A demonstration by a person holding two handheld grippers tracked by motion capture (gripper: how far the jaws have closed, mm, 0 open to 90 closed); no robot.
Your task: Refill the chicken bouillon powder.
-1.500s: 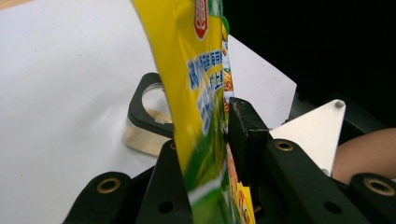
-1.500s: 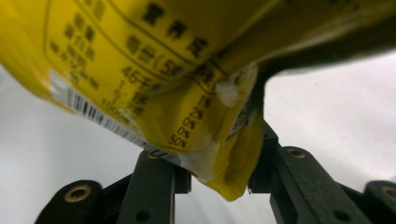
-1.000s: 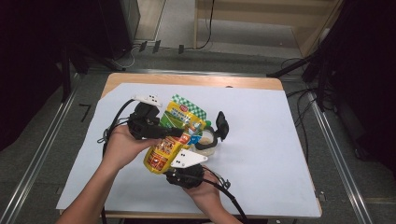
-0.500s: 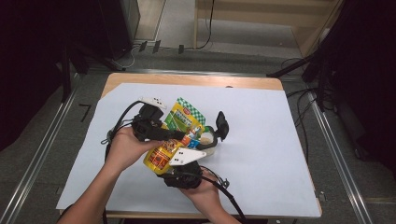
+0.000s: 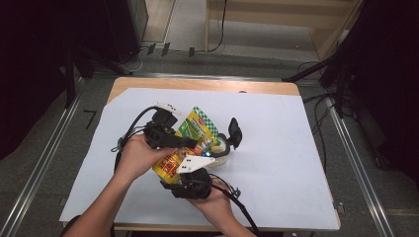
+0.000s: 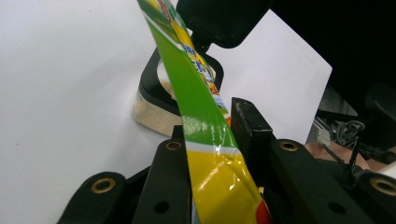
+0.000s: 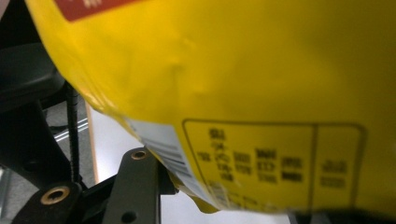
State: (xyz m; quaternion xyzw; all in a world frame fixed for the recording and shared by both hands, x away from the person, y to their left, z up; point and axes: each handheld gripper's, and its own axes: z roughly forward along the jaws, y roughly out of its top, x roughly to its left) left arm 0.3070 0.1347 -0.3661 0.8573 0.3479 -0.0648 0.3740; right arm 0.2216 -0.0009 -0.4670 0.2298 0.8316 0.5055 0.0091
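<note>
white table (image 5: 296,148), one snack bag (image 5: 195,131), two tools

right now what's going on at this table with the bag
A person is holding a yellow and green snack bag with two handheld grippers above the white-covered table. The left gripper has the bag's thin green edge between its jaws. The right gripper holds the yellow lower end from below, with the bag's printed back close in front of its camera. Just past the bag stands a small container with a black rim and its hinged black lid flipped up. The bag's top leans over the container's opening.
</note>
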